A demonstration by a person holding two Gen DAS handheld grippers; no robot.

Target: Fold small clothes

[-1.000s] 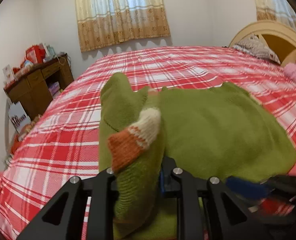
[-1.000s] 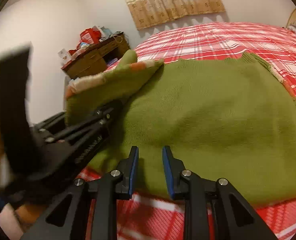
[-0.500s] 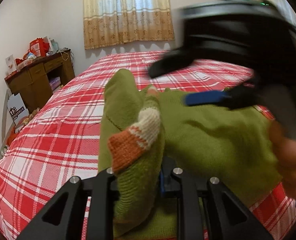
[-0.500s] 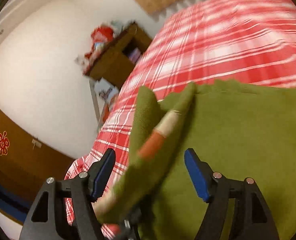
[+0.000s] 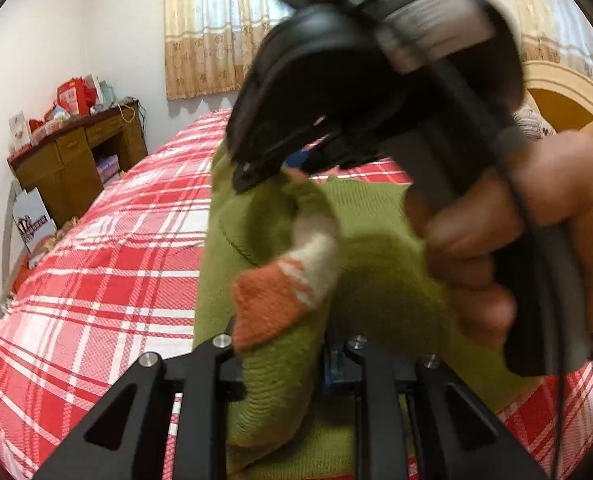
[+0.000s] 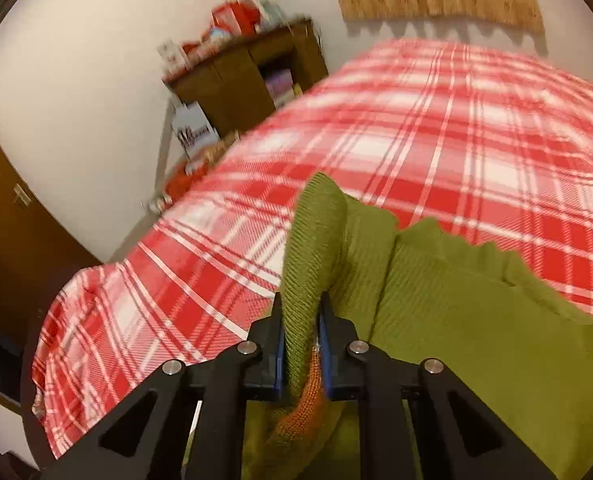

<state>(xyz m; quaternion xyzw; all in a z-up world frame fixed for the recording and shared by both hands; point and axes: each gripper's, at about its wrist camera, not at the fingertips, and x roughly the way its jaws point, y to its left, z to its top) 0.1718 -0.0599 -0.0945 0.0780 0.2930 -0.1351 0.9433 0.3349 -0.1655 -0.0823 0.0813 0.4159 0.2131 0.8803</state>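
Sweater: we see one green knitted sweater point(image 6: 476, 320) lying on the red plaid bed point(image 6: 436, 128), at the near edge of the bed, with one sleeve lifted off it.
Sleeve: the sleeve point(image 5: 272, 380) rises from the sweater's left side and ends in a white and orange striped cuff point(image 5: 284, 292) that flops over just above the sweater's body.
Left gripper: our left gripper point(image 5: 280, 368) pinches the sleeve low down, below the cuff, the knit bunched between narrow jaws.
Right gripper: our right gripper point(image 6: 300, 332) has just been closing, and the sleeve now sits squeezed between its blue pads point(image 6: 324, 344), higher up the sleeve than the left one, orange knit showing beneath.
Hand: a person's hand point(image 5: 536, 240) carries that right gripper right over the sweater.
How it handles: we judge it soft, light and limp; thick knit, so it sags wherever we don't support it, stretches if pulled, and is not slippery.
Where to hold: we'd say grip through a doubled thickness of knit, near the cuff and near the shoulder seam, so the sleeve stays straight when laid across the sweater's body.
Risk: we reckon a one-point grip lets the cuff droop and wrinkle the fold.
Count, clothes: one sweater, one raised sleeve; the other sleeve is not visible.
Count, grippers: two, both on the same sleeve.
Count, furniture: one bed, one brown cabinet point(image 6: 248, 80) beyond the sweater, by the wall.
Curtains: two seen behind the sweater, on the far walls point(image 5: 212, 32).
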